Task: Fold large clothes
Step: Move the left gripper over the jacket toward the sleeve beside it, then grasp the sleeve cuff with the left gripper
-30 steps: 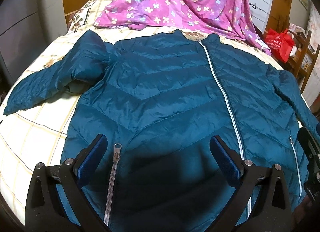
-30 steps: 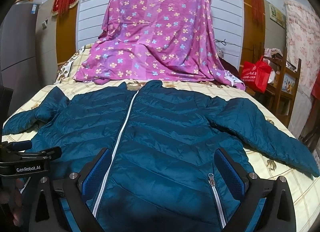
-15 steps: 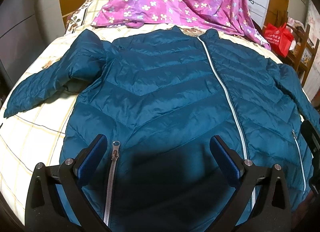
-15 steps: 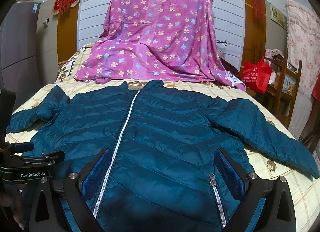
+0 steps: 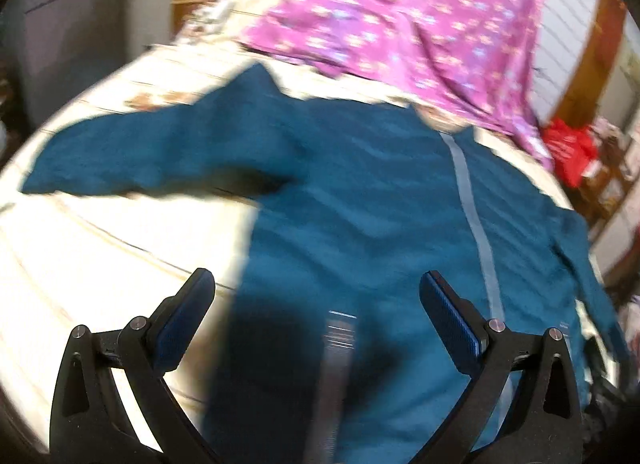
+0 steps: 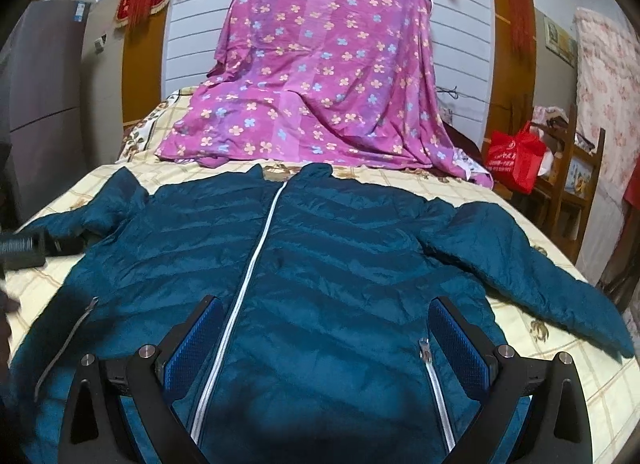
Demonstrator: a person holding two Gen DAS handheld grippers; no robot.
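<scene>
1. Right wrist view shows a teal quilted puffer jacket [image 6: 320,264] lying flat, front up and zipped, on a bed with a cream checked sheet [image 6: 552,348]; bare sheet shows beyond both sleeves and along the hem corners.
2. Behind the collar a magenta flowered cloth [image 6: 320,76] drapes over something tall at the head of the bed, closing off the far side; a red bag [image 6: 516,156] sits on wooden furniture past the bed's right edge.
3. The right gripper [image 6: 326,334] hangs low over the jacket's hem, its jaws spread wide and empty, the white front zipper [image 6: 248,284] running just inside its left finger.
4. The left gripper [image 5: 316,308], in a motion-blurred left wrist view, hovers over the jacket's left hem edge, jaws spread and holding nothing, one finger over bare sheet, the other over the jacket.
5. The jacket's long axis runs from hem, nearest both cameras, to collar, pointing away toward the magenta cloth; both sleeves angle outward and down toward the bed's sides.
</scene>
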